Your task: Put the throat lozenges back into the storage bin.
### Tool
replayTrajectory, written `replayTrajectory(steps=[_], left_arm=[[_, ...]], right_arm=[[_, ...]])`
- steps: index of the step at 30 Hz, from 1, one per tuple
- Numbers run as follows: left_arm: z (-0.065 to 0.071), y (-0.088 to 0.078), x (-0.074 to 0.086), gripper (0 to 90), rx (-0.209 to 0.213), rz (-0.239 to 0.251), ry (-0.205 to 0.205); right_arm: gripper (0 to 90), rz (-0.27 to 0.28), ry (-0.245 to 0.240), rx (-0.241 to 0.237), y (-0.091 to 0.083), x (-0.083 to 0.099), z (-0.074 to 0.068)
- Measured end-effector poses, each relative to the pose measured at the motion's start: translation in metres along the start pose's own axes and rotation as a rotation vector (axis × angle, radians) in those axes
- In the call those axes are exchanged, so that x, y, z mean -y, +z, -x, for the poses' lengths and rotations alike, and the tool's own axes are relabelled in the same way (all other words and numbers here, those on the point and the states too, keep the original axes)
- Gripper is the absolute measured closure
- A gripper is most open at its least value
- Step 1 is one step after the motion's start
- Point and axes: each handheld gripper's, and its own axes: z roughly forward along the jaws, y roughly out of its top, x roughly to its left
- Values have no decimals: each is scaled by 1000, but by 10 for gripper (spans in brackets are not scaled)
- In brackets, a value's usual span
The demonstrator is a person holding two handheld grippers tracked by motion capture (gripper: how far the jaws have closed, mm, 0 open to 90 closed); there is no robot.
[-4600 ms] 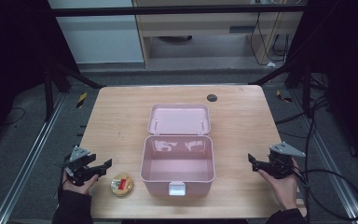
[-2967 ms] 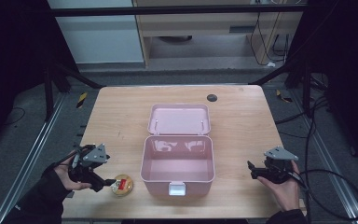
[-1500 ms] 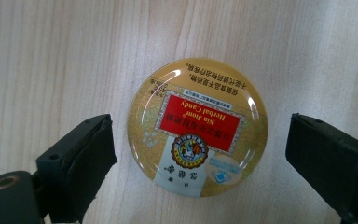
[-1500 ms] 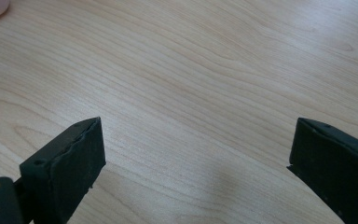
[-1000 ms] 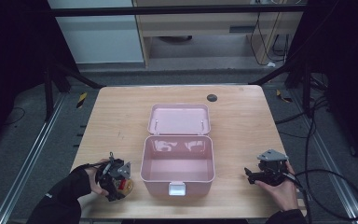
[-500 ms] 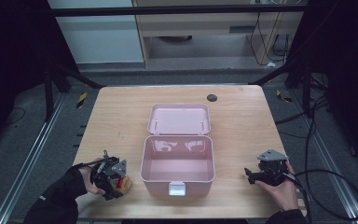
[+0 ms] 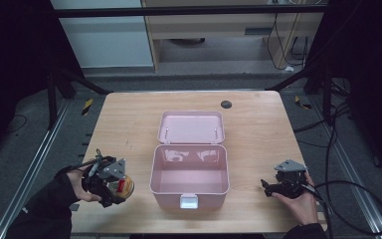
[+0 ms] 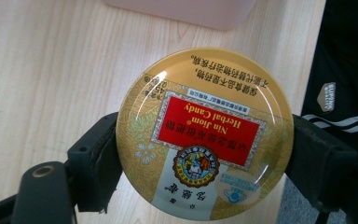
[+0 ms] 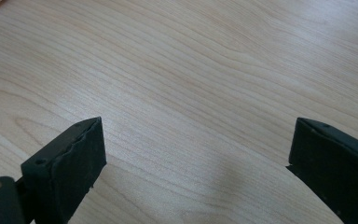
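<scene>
A round gold candy tin [image 8: 205,133] with a red "Nin Jiom Herbal Candy" label sits between my left gripper's two black jaws, which press on its opposite sides. From above, the tin [image 7: 125,187] is at the table's front left, just left of the open pink box [image 7: 152,169], and my left gripper [image 7: 110,186] is shut on it. The box's inside is bare and its lid [image 7: 191,127] lies flat behind it. At the front right my right gripper [image 7: 267,186] is low over bare wood, its jaws wide apart around nothing [image 9: 196,154].
A small dark round spot [image 7: 226,104] marks the table's far edge. A black cable [image 7: 358,199] loops off the right gripper past the table's right edge. The box's pink wall [image 8: 182,7] is just beyond the tin. Dark clothing [image 8: 345,93] borders the table's near edge.
My left gripper moved right from the table's left edge to the candy tin and closed around it. The right gripper shifted slightly toward the box and stayed open.
</scene>
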Motion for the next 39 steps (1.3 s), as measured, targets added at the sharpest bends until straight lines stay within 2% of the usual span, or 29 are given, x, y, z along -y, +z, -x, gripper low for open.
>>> replayTrajectory(steps=[3, 7, 16, 28, 39], left_arm=[[0, -7, -4, 194, -4, 2, 4], [-2, -22, -18, 195, -17, 6, 20], [-4, -35, -41, 195, -23, -7, 42], [-6, -42, -71, 195, -19, -15, 71], [-9, -39, -95, 195, -4, -3, 88]], right_arm=[[41, 0, 1, -1, 0, 0, 0], [43, 0, 10, -2, 0, 1, 1], [44, -1, 17, -6, 1, 2, 2], [42, -5, 15, -11, 2, 3, 1], [41, -7, 13, -13, 2, 3, 2]])
